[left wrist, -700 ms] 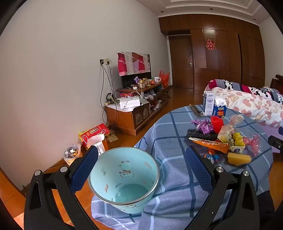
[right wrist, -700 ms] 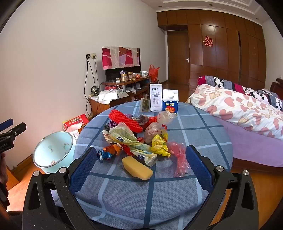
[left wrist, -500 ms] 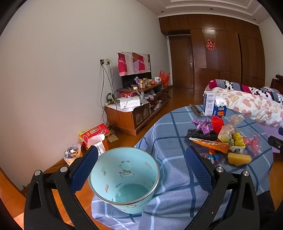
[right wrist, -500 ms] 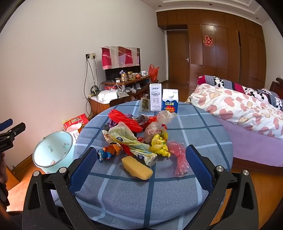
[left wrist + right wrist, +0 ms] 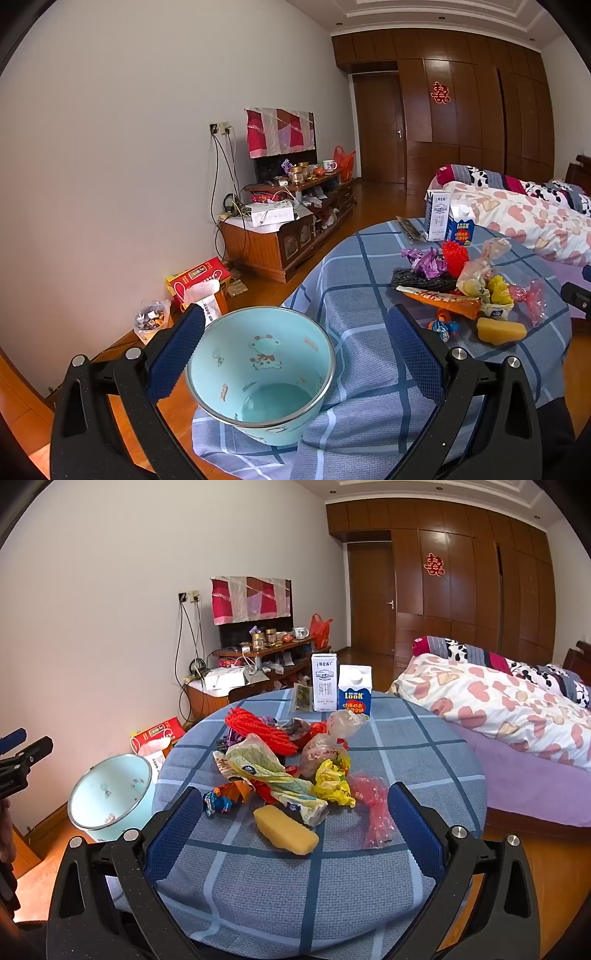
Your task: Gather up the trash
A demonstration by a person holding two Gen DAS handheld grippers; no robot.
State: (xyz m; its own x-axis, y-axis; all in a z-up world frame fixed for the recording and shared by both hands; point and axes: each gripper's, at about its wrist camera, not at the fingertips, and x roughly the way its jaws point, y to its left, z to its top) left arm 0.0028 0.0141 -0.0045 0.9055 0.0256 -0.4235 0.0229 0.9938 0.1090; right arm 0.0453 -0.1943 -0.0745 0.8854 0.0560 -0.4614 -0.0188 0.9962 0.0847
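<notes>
Honestly nothing has budged since the earlier frames, both views look the same as a moment ago. Using the yellow sponge (image 5: 286,830) as my landmark: it sits on the blue checked tabletop (image 5: 424,738) at the near edge of the trash pile.

Just behind it is the crumpled pale wrapper (image 5: 271,775), and just beyond it on the right is the yellow wrapper (image 5: 332,782). The pink plastic bag (image 5: 375,808) lies just right of the sponge, and a small blue-and-orange candy wrapper (image 5: 218,801) is off to its left. The red mesh (image 5: 258,731) is further back. Well behind the sponge, at the far edge, stand the white milk carton (image 5: 324,682) and the blue carton (image 5: 354,691), side by side and upright.

The light blue bin (image 5: 258,373) is well left of the sponge, past the tabletop edge, with nothing visible inside.

The right claw (image 5: 291,842) is spread wide and released, with the sponge seen between its fingers but not touched. The left claw (image 5: 295,362) is also wide and released, framing the bin without gripping it.
</notes>
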